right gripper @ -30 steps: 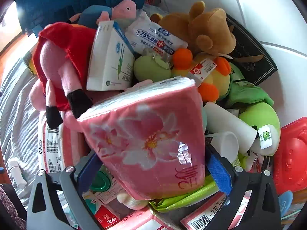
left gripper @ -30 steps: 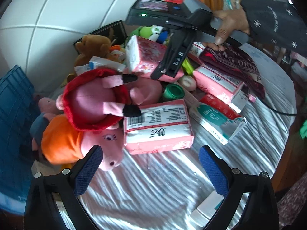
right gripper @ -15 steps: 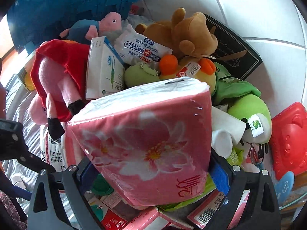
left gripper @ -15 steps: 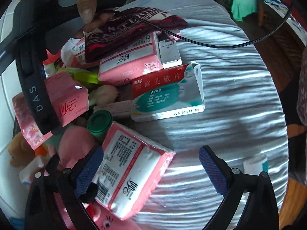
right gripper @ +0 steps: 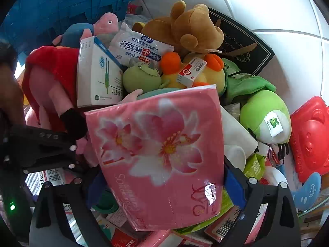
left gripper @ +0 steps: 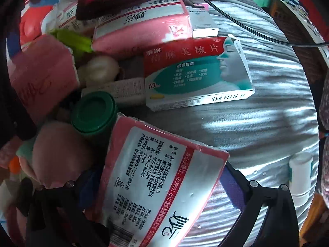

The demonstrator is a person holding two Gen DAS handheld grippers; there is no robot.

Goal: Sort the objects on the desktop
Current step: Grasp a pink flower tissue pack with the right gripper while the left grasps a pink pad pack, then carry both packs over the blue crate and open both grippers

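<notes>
In the left wrist view my left gripper [left gripper: 160,185] straddles a pink-and-white tissue pack [left gripper: 156,164] lying label-up on the silver cloth. The pack fills the gap, and the pads sit as wide apart as before. In the right wrist view my right gripper [right gripper: 162,181] is shut on a pink tissue pack with a flower print [right gripper: 160,144], held up above the pile. Under and behind it lies a heap of plush toys, boxes and packets. The left gripper's black body [right gripper: 41,148] shows at the left edge there.
Beyond the left gripper lie a red-and-teal medicine box [left gripper: 197,76], a green-capped bottle [left gripper: 94,113], another pink tissue pack [left gripper: 141,26], a black cable [left gripper: 246,28] and a white bottle [left gripper: 300,177]. The right wrist view shows a brown teddy [right gripper: 191,28], a blue crate [right gripper: 61,4] and a red case [right gripper: 312,135].
My left gripper swung right off the plush pig and pushed forward until the label-up tissue pack sits between its fingers. The right gripper has kept its pack, which is raised and tilted a little.
</notes>
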